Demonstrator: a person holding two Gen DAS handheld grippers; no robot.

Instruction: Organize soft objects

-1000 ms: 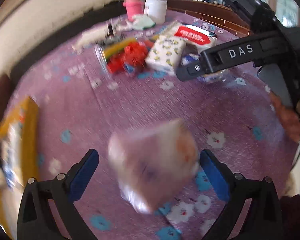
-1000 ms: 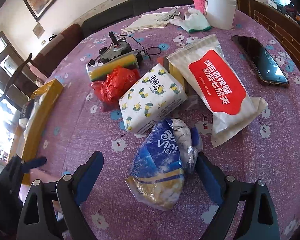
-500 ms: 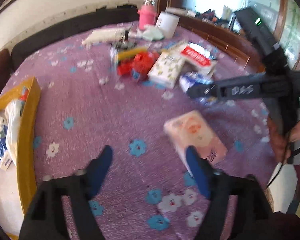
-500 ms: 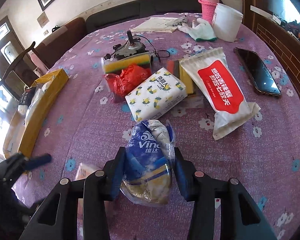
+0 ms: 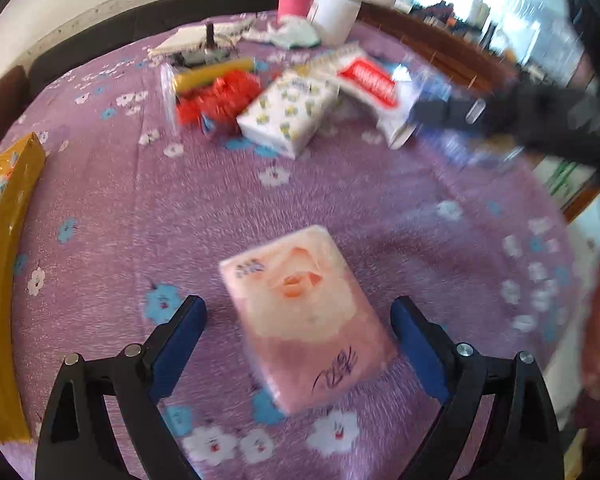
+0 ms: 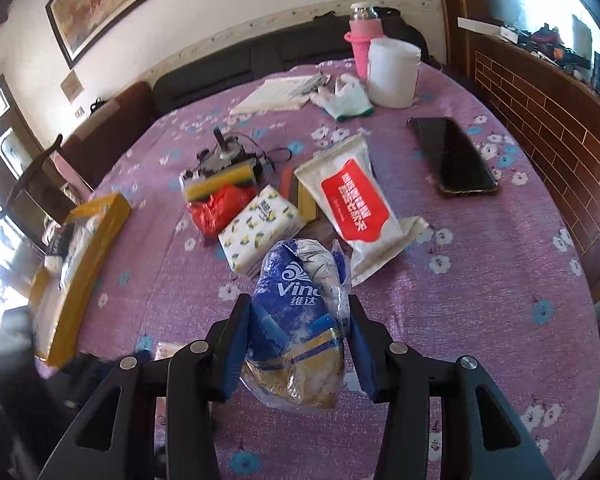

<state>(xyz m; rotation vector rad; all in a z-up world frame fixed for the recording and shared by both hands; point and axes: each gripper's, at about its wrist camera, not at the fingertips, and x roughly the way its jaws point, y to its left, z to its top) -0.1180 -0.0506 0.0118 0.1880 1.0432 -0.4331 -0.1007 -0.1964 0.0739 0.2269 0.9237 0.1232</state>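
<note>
A pink tissue pack (image 5: 308, 312) lies flat on the purple flowered tablecloth (image 5: 148, 208). My left gripper (image 5: 298, 330) is open, with its blue pads on either side of the pack and not touching it. My right gripper (image 6: 300, 336) is shut on a blue Vinda tissue bag (image 6: 300, 320) and holds it above the cloth. That gripper shows blurred in the left wrist view (image 5: 500, 120). A yellow box (image 6: 88, 264) holding soft packs stands at the table's left edge. A lemon-print tissue pack (image 6: 260, 228) and a red-and-white wipes pack (image 6: 352, 204) lie mid-table.
A red plastic bag (image 6: 216, 208), a yellow sponge (image 6: 220, 184) and a small motor (image 6: 224, 156) lie behind the packs. A phone (image 6: 452, 156), a white jar (image 6: 392, 72), a pink bottle (image 6: 364, 36), gloves (image 6: 344, 96) and a notebook (image 6: 276, 92) sit farther back.
My right gripper closed on the blue bag and lifted it. The pink pack dropped from the air onto the cloth, and my left gripper now straddles it, open.
</note>
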